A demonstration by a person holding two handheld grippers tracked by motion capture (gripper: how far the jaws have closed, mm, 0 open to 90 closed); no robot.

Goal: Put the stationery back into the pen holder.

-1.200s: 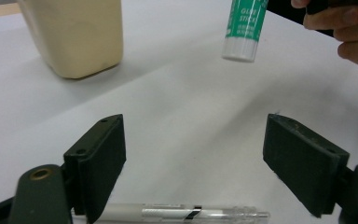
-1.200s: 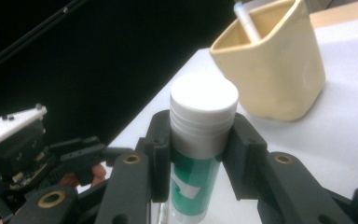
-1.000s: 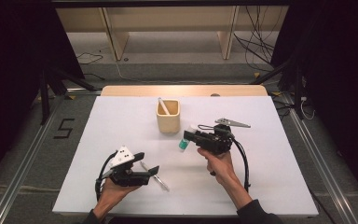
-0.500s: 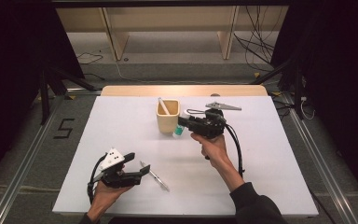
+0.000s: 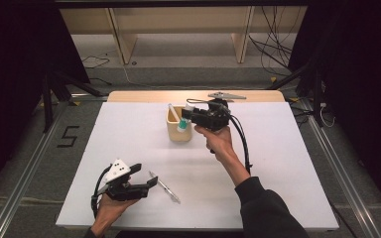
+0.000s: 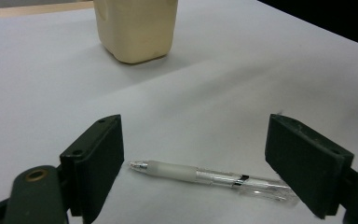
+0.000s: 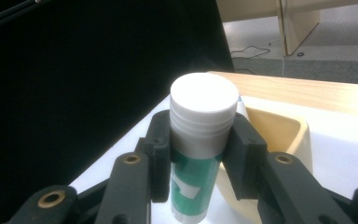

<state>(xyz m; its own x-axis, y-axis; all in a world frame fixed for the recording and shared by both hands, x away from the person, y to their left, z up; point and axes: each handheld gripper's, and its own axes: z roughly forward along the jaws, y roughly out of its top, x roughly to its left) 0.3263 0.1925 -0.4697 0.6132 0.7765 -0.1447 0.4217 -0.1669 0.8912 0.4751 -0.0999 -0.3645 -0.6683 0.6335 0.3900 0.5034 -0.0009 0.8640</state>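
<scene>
White counter [image 5: 278, 163] carried a cream cup [image 5: 178, 130] at its far middle. Right claw [image 5: 184, 117] pinched a green-and-white glue stick [image 5: 183, 124], held above the cup's rim. Left claw [image 5: 146, 181], spread, flanked a clear pen [image 6: 209, 178] lying crosswise between its jaws.

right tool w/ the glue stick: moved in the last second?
Yes. The right tool, shut on the glue stick, went from open table right of the yellow cup toward the far edge; the stick now hangs at the cup's rim.

Clear glossy plastic pen [image 6: 214, 178], matt white table [image 5: 287, 163]
</scene>
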